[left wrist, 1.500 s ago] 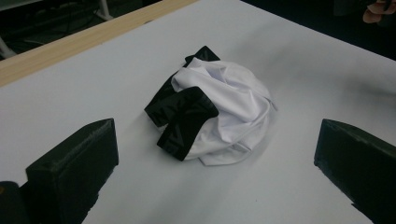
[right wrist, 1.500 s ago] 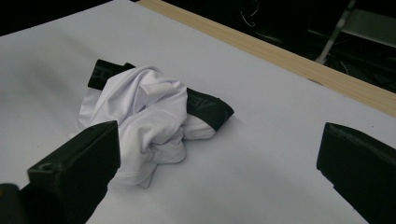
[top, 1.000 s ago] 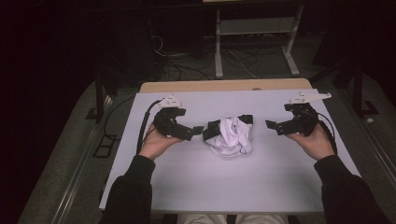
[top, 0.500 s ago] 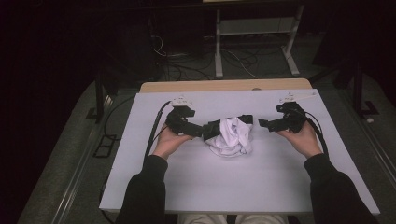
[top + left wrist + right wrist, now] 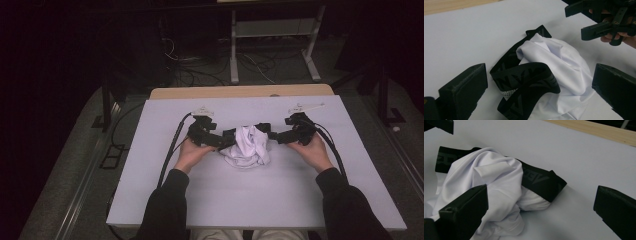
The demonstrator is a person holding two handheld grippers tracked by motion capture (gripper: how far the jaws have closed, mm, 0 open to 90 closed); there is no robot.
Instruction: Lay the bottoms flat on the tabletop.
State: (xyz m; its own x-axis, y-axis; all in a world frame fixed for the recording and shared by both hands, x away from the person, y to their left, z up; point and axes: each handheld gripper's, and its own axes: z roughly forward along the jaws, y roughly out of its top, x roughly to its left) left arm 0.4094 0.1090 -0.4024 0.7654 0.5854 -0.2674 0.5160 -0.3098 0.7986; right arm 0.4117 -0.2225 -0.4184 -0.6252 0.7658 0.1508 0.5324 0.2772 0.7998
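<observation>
Okay, white underwear with a black waistband lies crumpled mid-table. My left gripper sits just left of the heap, my right gripper just right of it; both jaws gape wide, holding nothing. Fabric looks light, limp, likely slippery. I'd pinch the waistband: it's thicker and should grip better.

A: Where's the garment?
B: Mid-table, crumpled, waistband on its left and far sides.
A: Grippers?
B: Left gripper just left of it, right gripper just right, jaws facing inward. Cables trail off behind.
</observation>
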